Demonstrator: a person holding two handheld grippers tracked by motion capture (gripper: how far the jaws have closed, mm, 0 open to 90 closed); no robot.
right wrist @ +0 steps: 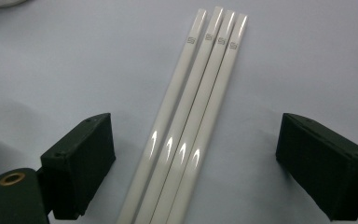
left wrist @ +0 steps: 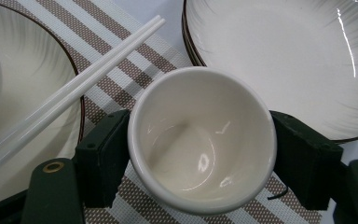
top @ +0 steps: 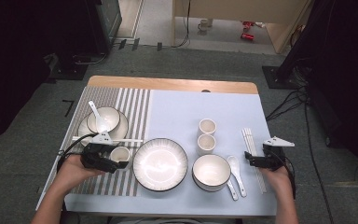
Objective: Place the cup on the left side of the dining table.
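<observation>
A small white cup (left wrist: 200,140) stands upright on the striped mat, between the jaws of my left gripper (left wrist: 200,158). The black pads (left wrist: 105,158) sit right at its sides without a clear squeeze, so I read the gripper as open. From above, the cup (top: 121,152) and left gripper (top: 116,157) are just left of the large plate (top: 160,164). My right gripper (right wrist: 196,163) is open wide over several white chopsticks (right wrist: 191,116) lying side by side on the pale blue mat. In the high view the right gripper (top: 250,160) rests at the near end of these chopsticks (top: 249,137).
A white bowl (top: 211,171) and a spoon (top: 235,168) lie right of the plate. Two more cups (top: 207,126) (top: 206,143) stand behind it. A bowl with a spoon (top: 103,119) sits on a plate at back left, a chopstick pair (top: 123,140) beside it.
</observation>
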